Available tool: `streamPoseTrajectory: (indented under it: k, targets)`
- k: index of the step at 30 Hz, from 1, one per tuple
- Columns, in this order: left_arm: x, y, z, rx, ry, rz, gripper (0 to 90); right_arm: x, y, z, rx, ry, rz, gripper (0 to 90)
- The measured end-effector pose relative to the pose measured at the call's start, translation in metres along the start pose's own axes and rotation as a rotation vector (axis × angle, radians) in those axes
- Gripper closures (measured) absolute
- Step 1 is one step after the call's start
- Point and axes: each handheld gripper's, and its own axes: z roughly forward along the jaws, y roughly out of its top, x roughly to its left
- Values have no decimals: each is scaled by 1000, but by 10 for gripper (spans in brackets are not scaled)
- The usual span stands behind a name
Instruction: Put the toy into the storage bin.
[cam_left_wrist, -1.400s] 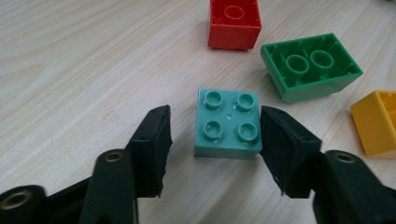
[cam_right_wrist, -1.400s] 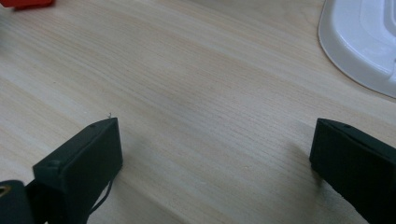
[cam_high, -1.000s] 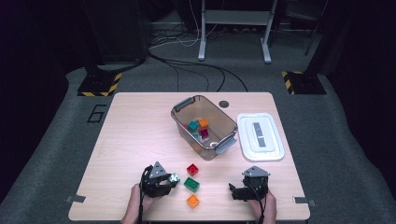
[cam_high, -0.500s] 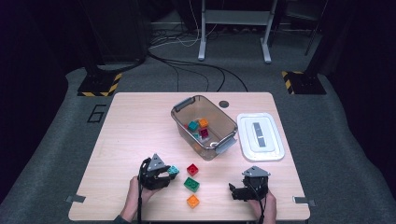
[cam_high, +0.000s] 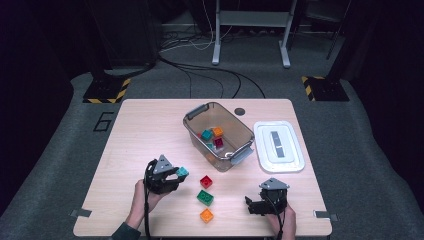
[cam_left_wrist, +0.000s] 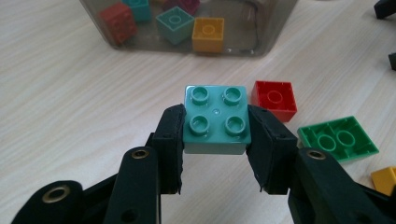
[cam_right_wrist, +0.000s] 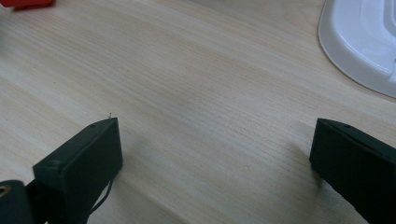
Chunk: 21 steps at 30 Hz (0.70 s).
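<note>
A teal four-stud brick (cam_left_wrist: 216, 119) hangs above the table, and my left gripper (cam_left_wrist: 215, 140) is shut on its two sides. From above, that gripper (cam_high: 176, 176) is at the front left with the teal brick (cam_high: 182, 172) at its tip. A red brick (cam_high: 206, 181), a green brick (cam_high: 205, 197) and an orange brick (cam_high: 206, 215) lie to its right. My right gripper (cam_high: 251, 205) rests at the front right, open, with bare wood between its jaws (cam_right_wrist: 215, 154). The clear bin (cam_high: 192, 131) behind holds several bricks.
The bin's white lid (cam_high: 278, 146) lies flat to the right of the bin, close to my right gripper; its rim (cam_right_wrist: 359, 42) curves in at the upper right. A dark round spot (cam_high: 240, 111) marks the table's far edge. Black cables trail from both grippers.
My left gripper has risen and moved right and away from the front edge, toward the bin, with the teal brick in it. The right gripper has stayed put.
</note>
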Motion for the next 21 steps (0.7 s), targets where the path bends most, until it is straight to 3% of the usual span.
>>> streamPoseTrajectory:
  k: [21]
  targets:
    - [20, 56, -14, -54, 42, 50, 587, 0, 0, 0, 0, 0, 0, 15]
